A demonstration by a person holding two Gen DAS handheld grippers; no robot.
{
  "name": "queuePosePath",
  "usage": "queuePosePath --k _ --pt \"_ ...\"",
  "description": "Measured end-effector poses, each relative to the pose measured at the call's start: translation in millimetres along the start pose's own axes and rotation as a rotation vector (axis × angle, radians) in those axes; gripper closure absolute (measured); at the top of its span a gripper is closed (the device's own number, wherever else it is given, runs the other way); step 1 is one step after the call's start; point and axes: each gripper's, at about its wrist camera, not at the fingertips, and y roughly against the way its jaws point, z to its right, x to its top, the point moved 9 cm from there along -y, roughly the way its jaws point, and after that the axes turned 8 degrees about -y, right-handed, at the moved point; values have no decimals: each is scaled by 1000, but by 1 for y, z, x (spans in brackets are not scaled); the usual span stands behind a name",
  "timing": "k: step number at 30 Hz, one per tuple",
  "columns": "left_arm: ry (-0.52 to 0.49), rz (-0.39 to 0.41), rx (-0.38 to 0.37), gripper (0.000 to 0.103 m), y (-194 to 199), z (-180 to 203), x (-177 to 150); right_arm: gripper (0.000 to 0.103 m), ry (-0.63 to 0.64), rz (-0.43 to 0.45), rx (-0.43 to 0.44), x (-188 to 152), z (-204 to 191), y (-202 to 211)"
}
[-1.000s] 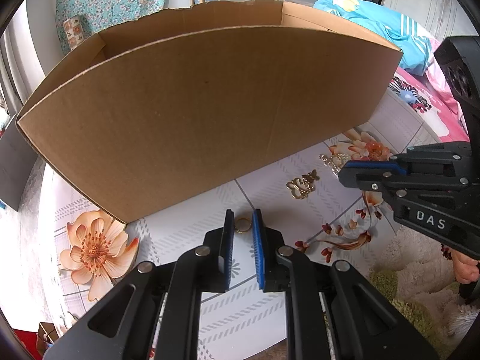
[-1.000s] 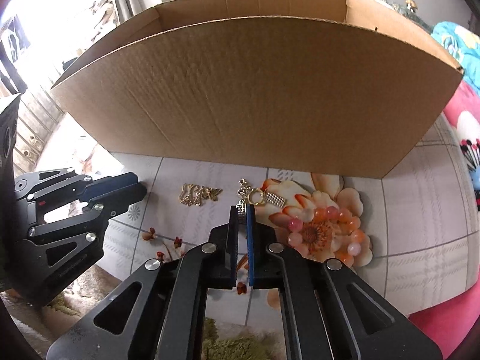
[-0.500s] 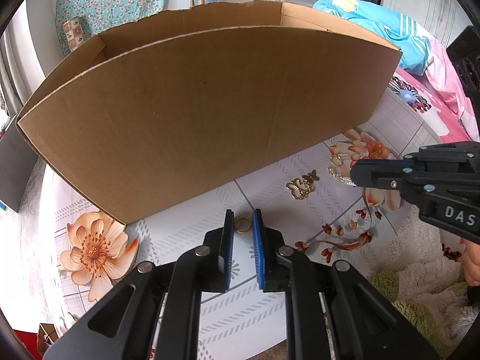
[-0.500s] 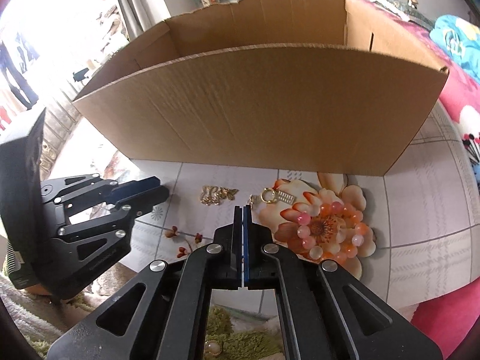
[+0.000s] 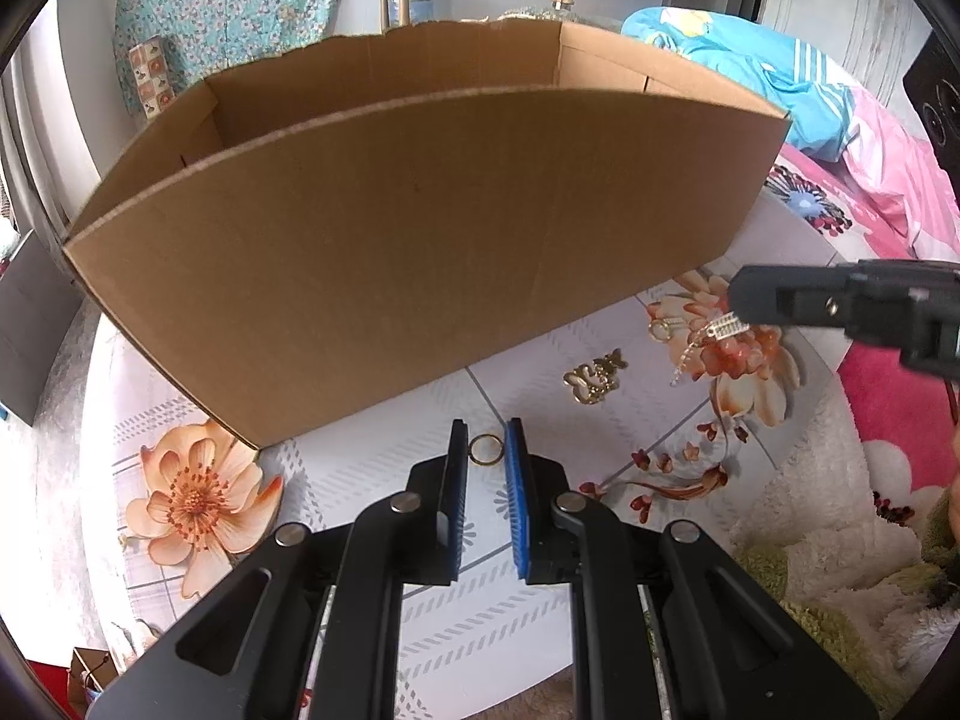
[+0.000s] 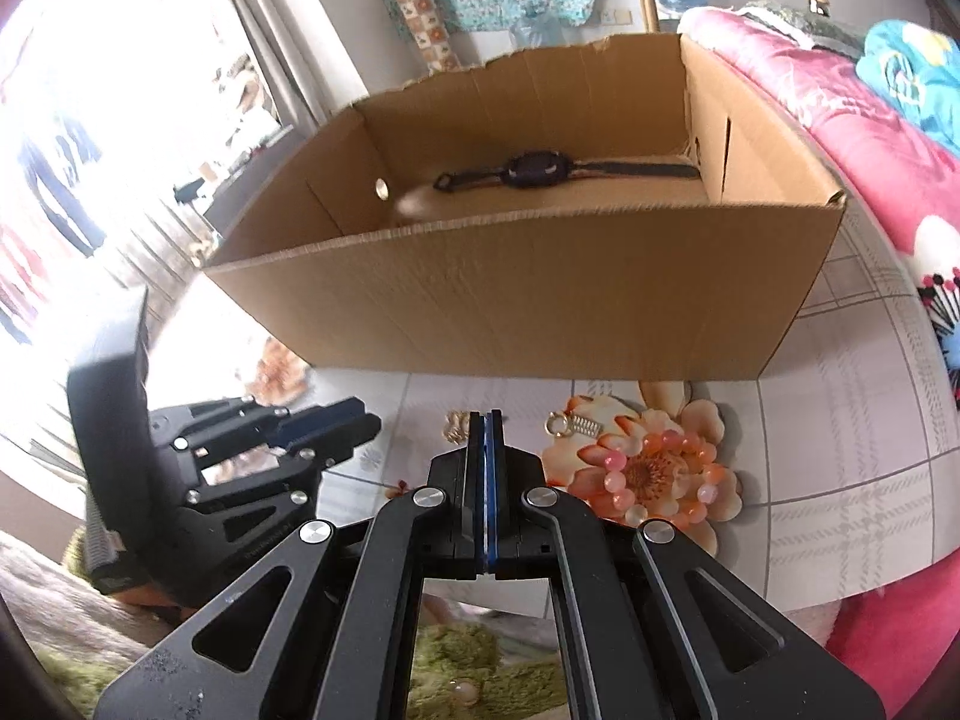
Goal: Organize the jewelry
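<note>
**Floral surface, open carton, one chain lifted**

You work over a white surface (image 5: 372,546) printed with orange flowers and grey checks. A brown cardboard box (image 5: 420,264) stands along its far side, open at the top; a dark strap-like piece (image 6: 540,171) lies on its floor against the back wall. Behind it you see a turquoise flowered cloth (image 5: 228,12) on the wall, and to your right a bed with pink and blue bedding (image 5: 798,90). A green and cream fleece (image 5: 828,546) overlaps the near right edge of the surface.

Your left tongs (image 5: 486,450) stand slightly apart, low over the near edge, with a gold ring (image 5: 485,450) lying on the surface between the blue pads; whether the pads touch it, you cannot tell. Your right tongs (image 6: 486,420) are pressed fully together and raised over the right side, pinching a pale sparkling chain (image 5: 714,339) that dangles from their tip.

Still on the surface: a gold butterfly piece (image 5: 594,372) near the middle, a gold hoop with a bar (image 6: 573,423) just beside the box's front wall, and a pink-orange bead bracelet (image 6: 654,480) on the printed flower.

From the right wrist view the chain is hidden behind the closed pads. The butterfly piece is half covered there too.
</note>
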Motion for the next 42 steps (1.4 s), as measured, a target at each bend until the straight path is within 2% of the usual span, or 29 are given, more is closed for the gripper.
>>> queuePosePath --k 5,11,16,18,22,26,30,34,38,40,42 --pt "12 42 -5 91 19 -4 4 103 -13 28 48 9 -5 16" --pt "23 143 -34 91 65 -15 24 103 43 96 102 33 -24 45" --pt "27 276 -74 91 112 -30 63 103 112 172 151 64 -42 67" --pt "14 299 -74 91 118 -36 78 103 130 190 182 82 -48 72" --pt "-6 238 -38 91 97 -51 105 103 161 178 201 110 -51 64" --pt "27 142 -104 91 55 -59 129 103 161 95 195 135 -48 31" --pt "49 37 -126 91 14 -65 145 103 141 20 143 152 -37 -2" --pt "69 -29 -123 91 -8 -70 153 103 135 12 121 160 -31 -11" --pt "96 -95 -139 90 -22 -73 153 98 105 14 111 161 -24 -9" --pt "118 -116 -146 81 -28 -73 151 92 92 17 104 161 -19 -9" --pt "154 -125 -174 78 -31 -74 148 89 77 24 103 158 -14 -5"
